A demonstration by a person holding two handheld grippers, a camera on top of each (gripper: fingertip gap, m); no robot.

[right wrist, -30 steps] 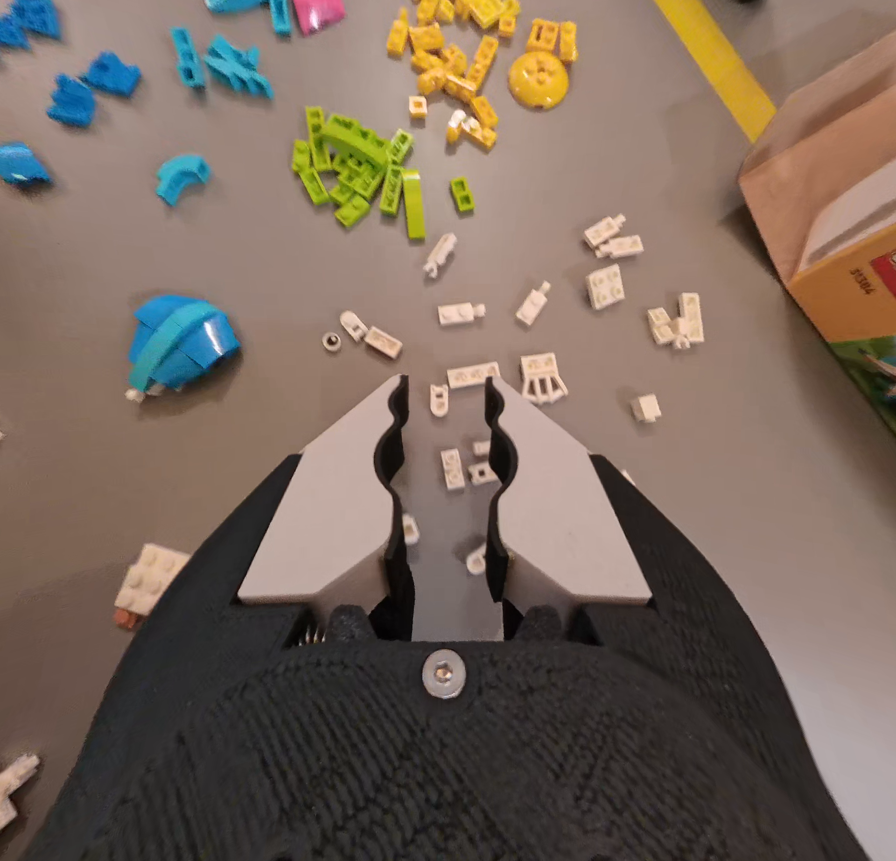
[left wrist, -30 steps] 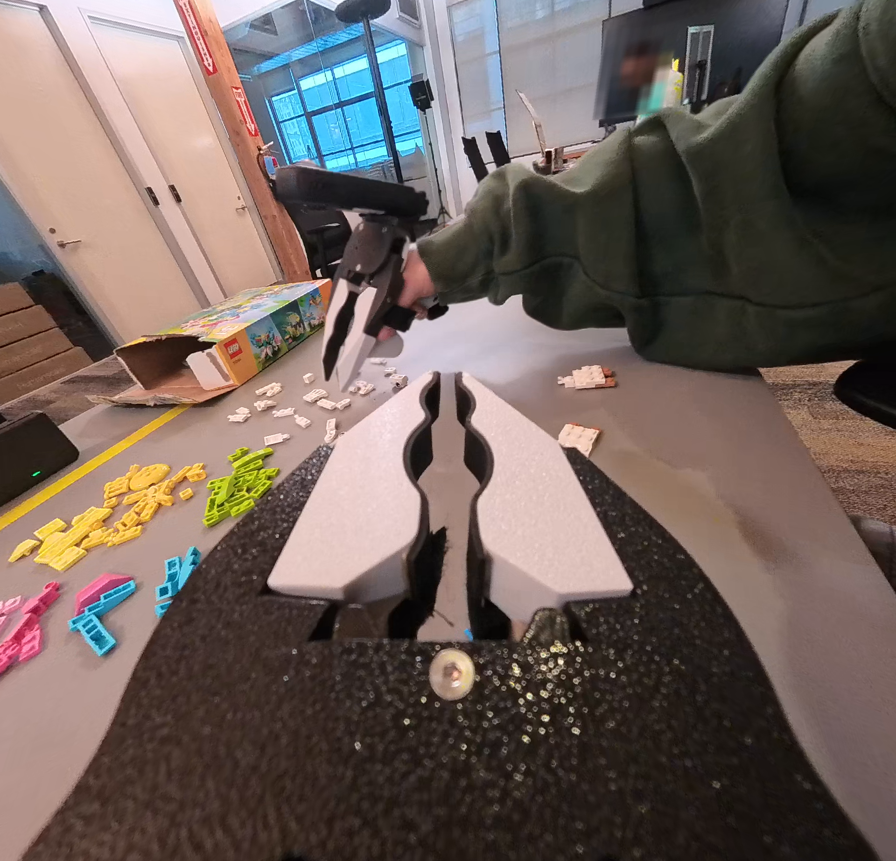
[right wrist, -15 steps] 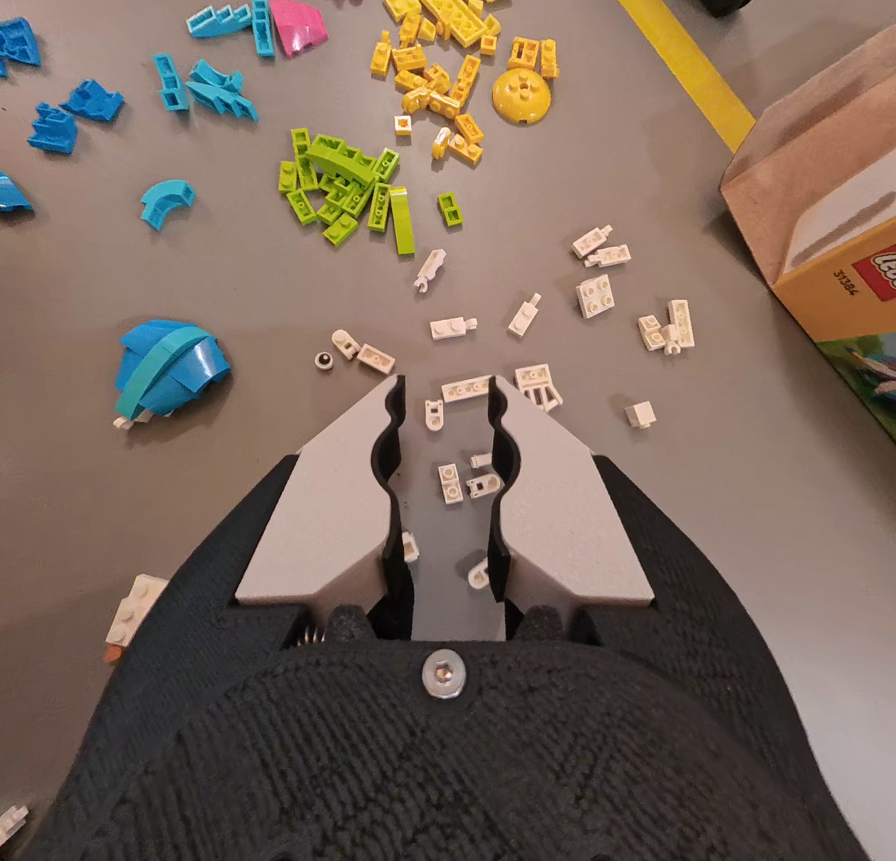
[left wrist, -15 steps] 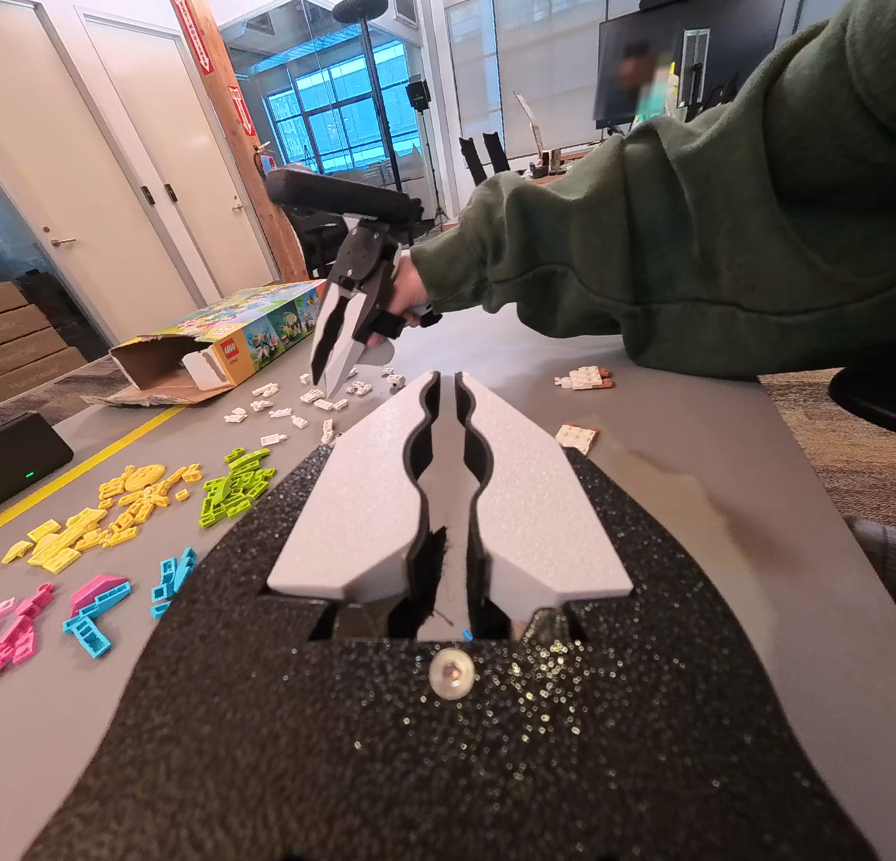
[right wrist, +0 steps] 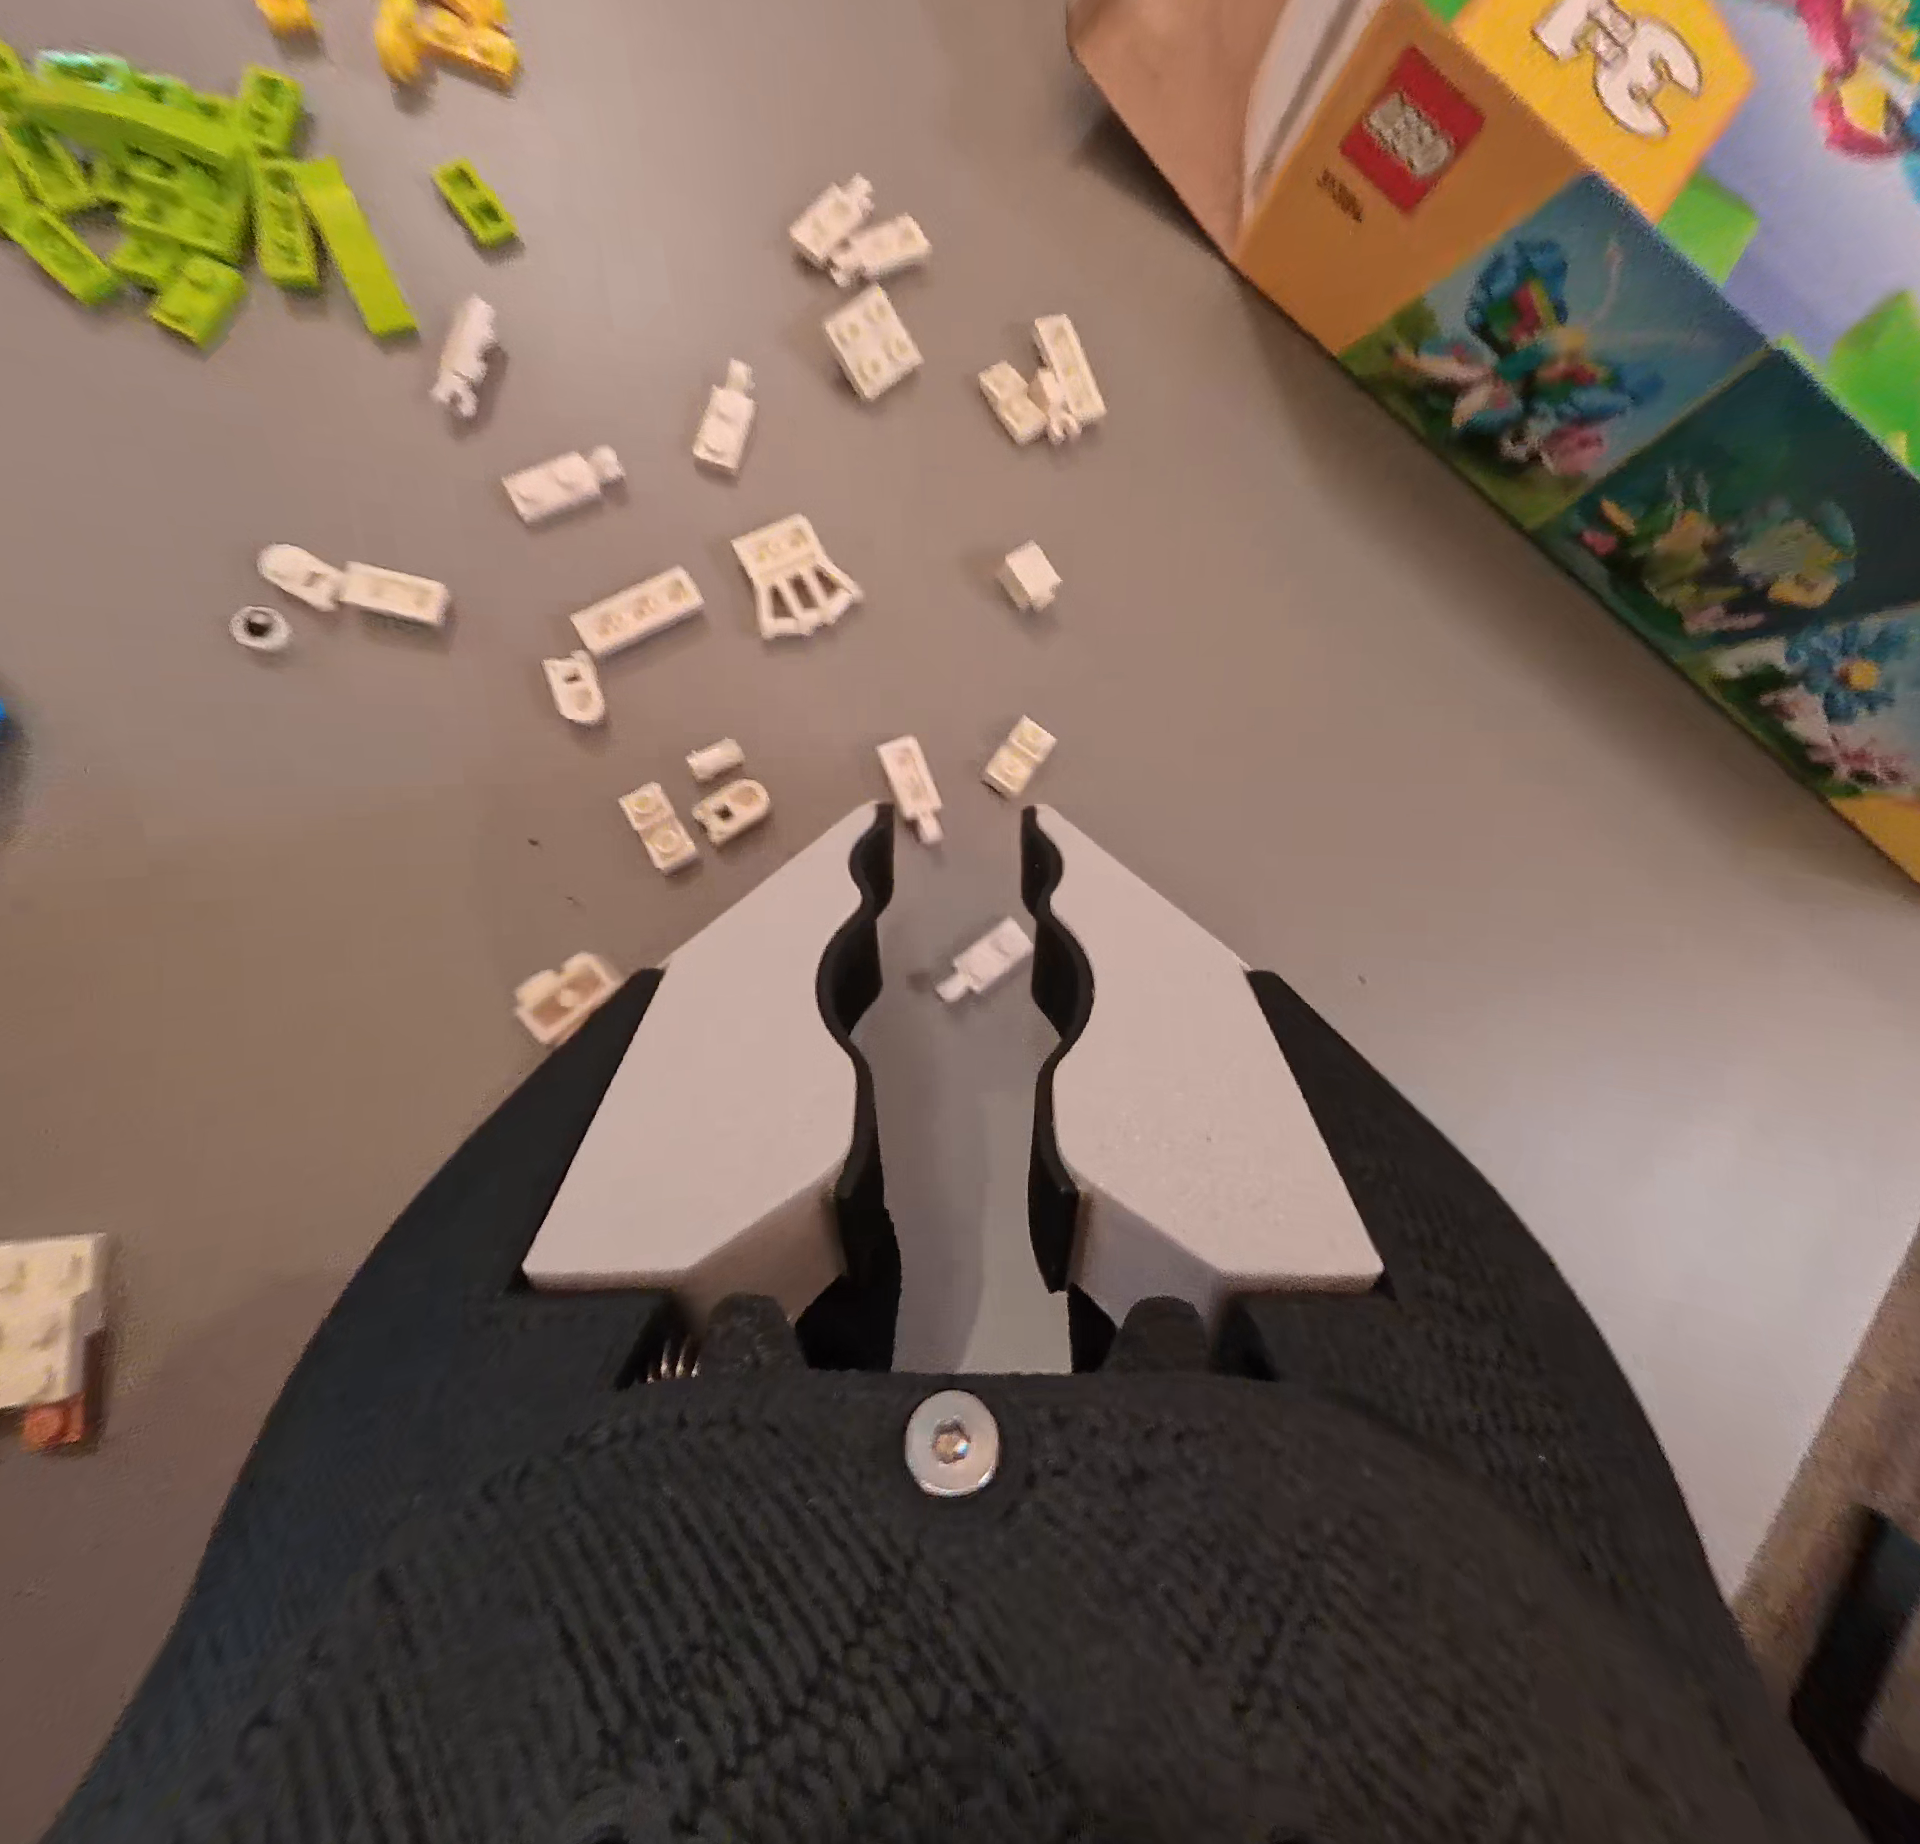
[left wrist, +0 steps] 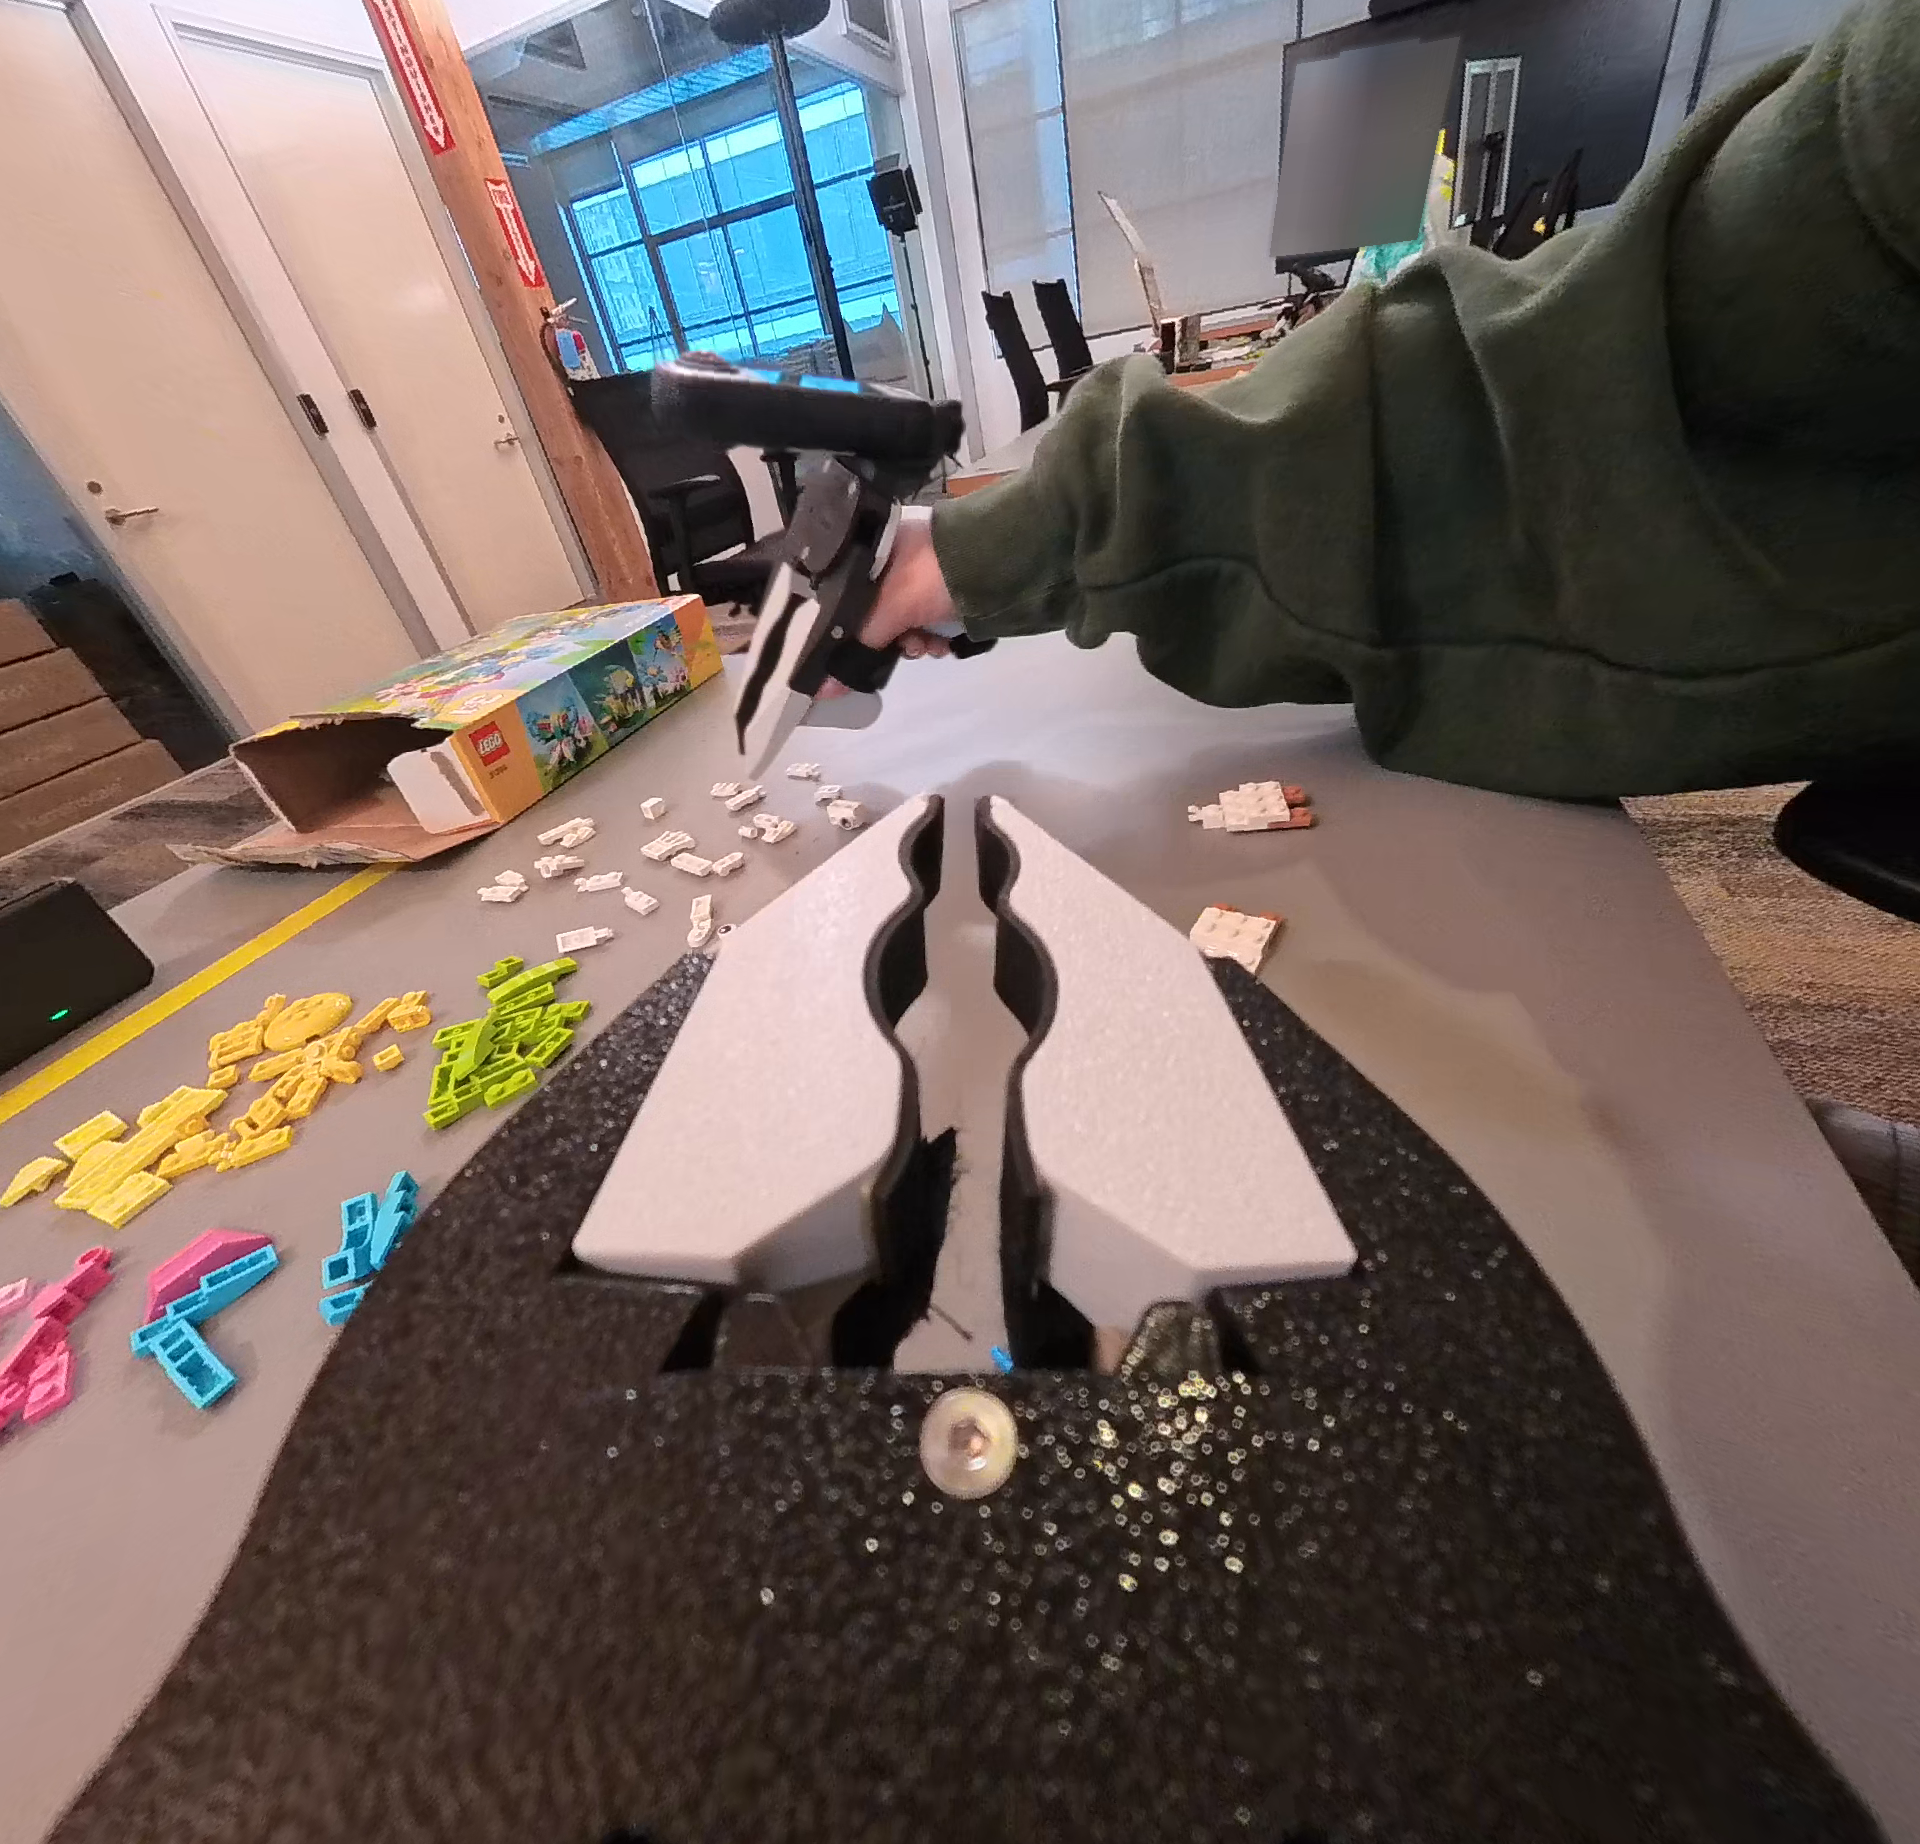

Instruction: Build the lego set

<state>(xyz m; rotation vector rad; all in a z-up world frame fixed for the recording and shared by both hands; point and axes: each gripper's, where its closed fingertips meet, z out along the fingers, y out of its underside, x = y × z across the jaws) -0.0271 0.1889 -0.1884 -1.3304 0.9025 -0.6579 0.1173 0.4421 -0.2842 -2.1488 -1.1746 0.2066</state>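
Right gripper [right wrist: 956, 818], jaws narrowly apart and empty, hovers over scattered white plates; 1 small white clip plate [right wrist: 982, 958] lies between them at centre frame, long axis crosswise.

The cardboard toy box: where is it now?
In the left wrist view the cardboard toy box lies far left on the grey table, beside the scattered white pieces.

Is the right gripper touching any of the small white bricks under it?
Apart. The left wrist view shows the right gripper from the side, its fingertips hanging above the white bricks, with grey table visible between them.
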